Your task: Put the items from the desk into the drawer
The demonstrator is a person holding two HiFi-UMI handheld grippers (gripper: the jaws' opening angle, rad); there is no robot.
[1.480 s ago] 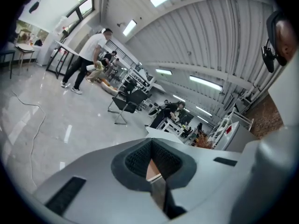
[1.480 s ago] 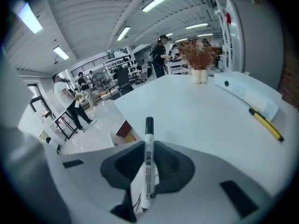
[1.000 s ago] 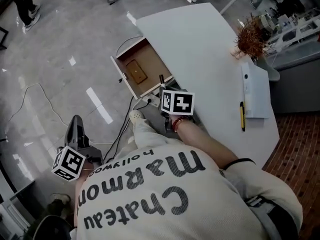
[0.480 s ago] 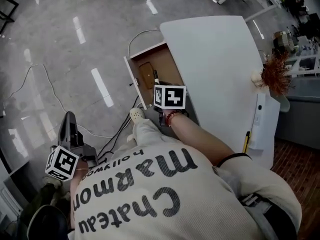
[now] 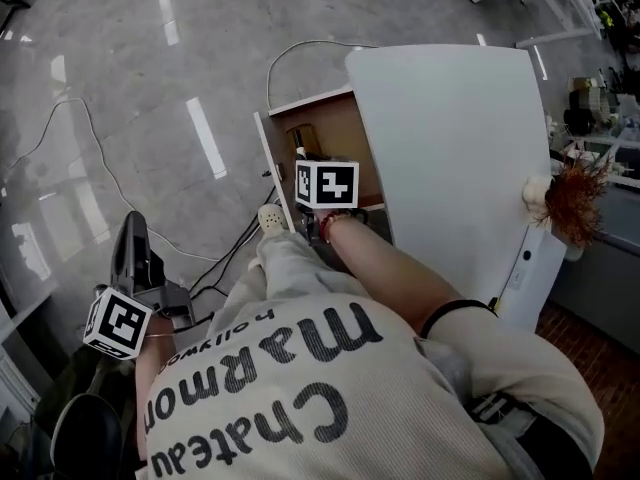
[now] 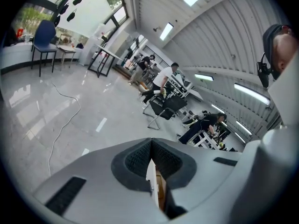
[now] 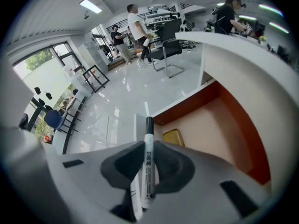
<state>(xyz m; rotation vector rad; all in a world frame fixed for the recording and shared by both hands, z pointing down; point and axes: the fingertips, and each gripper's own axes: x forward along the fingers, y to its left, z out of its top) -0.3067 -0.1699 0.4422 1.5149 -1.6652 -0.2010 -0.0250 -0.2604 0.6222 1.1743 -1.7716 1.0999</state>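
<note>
We hold two grippers. The right gripper [image 7: 149, 164], upper middle of the head view, has its jaws clamped on one white marker [image 7: 149, 139] with a black cap, above the single open drawer [image 5: 335, 128] at the white worktop's [image 5: 450, 138] left edge. One flat tan object [image 7: 173, 136] lies in the drawer's upper left; its remaining bottom shows bare. The left gripper [image 6: 151, 148], lower left over open floor [image 5: 120, 88], has jaws closed together with nothing between them.
</note>
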